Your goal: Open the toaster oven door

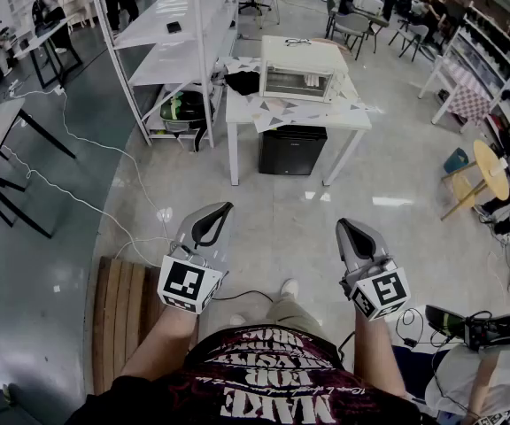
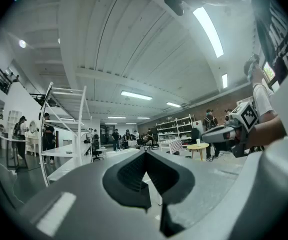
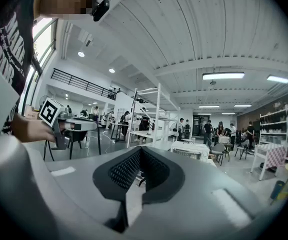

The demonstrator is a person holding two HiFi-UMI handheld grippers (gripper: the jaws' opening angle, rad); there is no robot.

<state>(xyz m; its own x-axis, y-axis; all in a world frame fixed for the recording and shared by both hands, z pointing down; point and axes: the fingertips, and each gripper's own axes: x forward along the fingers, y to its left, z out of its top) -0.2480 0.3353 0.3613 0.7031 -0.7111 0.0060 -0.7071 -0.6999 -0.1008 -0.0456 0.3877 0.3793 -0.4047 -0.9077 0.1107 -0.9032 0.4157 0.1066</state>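
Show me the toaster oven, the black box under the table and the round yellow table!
toaster oven [image 1: 299,80]: head view, on its glass door.
black box [image 1: 292,150]: head view, on its front face.
round yellow table [image 1: 492,168]: head view, on its top.

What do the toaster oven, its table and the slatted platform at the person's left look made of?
Toaster oven: likely painted metal casing, cream and matte; door looks glass, the interior shows through.
Table: white legs, probably coated metal; top hidden under a patterned cloth.
Slatted platform: bare wood, brown planks with gaps between.
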